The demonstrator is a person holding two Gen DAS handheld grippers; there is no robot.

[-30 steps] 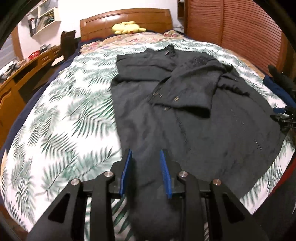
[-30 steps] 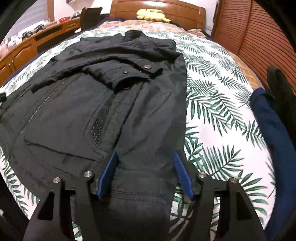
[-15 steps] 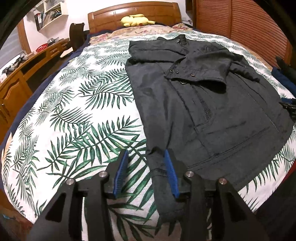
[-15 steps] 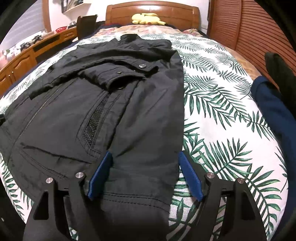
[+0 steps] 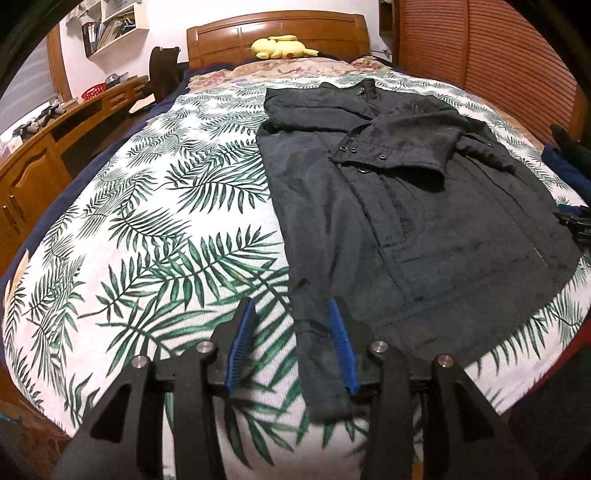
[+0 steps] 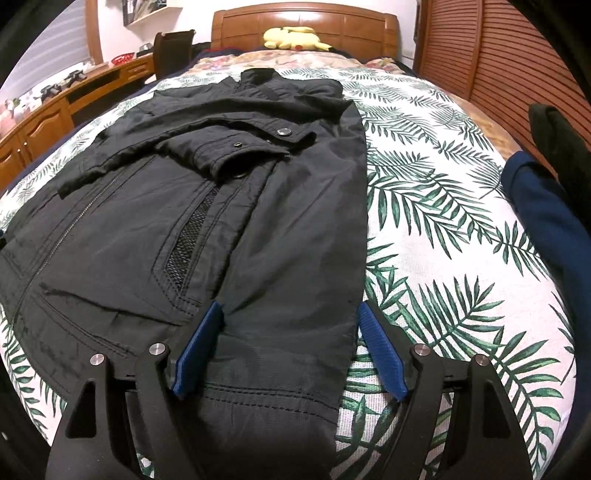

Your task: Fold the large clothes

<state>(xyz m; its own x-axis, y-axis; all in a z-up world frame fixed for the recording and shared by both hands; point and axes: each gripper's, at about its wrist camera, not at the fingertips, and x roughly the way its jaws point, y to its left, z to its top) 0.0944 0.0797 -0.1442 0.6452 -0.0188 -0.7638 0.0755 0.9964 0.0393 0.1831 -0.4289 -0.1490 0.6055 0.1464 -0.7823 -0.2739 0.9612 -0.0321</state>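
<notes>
A black jacket [image 5: 424, 221] lies spread flat on the palm-leaf bedspread [image 5: 155, 236], collar toward the headboard, with one snap-cuffed sleeve [image 6: 236, 151] folded across its chest. My left gripper [image 5: 291, 343] hovers open over the jacket's near left corner. The hem edge lies between the pads, close to the right one. My right gripper [image 6: 290, 350] stands wide open astride the jacket's right-hand strip [image 6: 295, 258], whose stitched end runs between the blue fingers [image 6: 382, 356]. The pads do not pinch the cloth.
A yellow plush toy [image 6: 291, 38] rests by the wooden headboard [image 5: 277, 35]. A wooden desk [image 5: 44, 147] runs along the left of the bed. Slatted wooden doors [image 6: 498, 55] stand on the right. A navy garment [image 6: 546, 221] and a dark one [image 6: 557, 144] lie at the bed's right edge.
The left gripper has slid left off the jacket's body to its left hem corner, and its jaws have widened. The right gripper's jaws have spread wider over the same strip.
</notes>
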